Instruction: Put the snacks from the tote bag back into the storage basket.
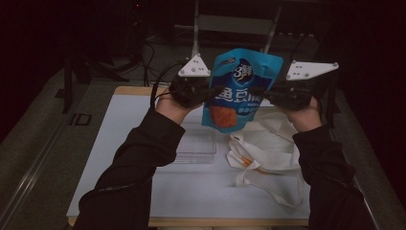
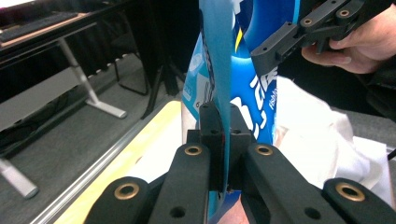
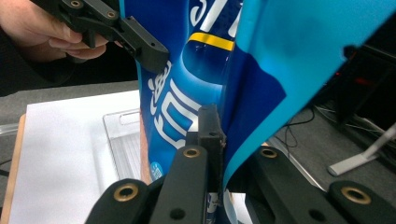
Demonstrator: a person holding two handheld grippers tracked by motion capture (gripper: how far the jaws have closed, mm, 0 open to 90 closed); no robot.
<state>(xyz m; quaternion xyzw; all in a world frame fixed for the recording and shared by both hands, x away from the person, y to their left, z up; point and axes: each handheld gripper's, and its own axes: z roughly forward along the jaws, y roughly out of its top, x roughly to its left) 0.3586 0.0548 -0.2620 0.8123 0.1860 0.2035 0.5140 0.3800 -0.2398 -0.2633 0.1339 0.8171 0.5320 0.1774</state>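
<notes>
A blue snack pouch (image 1: 242, 88) with white lettering and an orange picture is held upright in the air over the table's far half. My left gripper (image 1: 209, 92) is shut on its left edge, and the left gripper view shows the two jaws (image 2: 222, 128) pinching the thin edge of the pouch (image 2: 247, 100). From the other side, my right gripper (image 1: 266, 92) clamps the right edge; its jaws (image 3: 219, 133) press on the pouch (image 3: 261, 60). The opposite gripper appears in each gripper view, high up: the right gripper (image 2: 280, 46) and the left gripper (image 3: 144, 44).
A clear plastic tray (image 1: 195, 146) lies on the white mat (image 1: 119, 143) under the pouch. A crumpled white tote bag (image 1: 268, 153) with orange trim lies to the tray's right. The wooden table edge (image 1: 230, 222) runs along the front. Desk legs and cables stand behind.
</notes>
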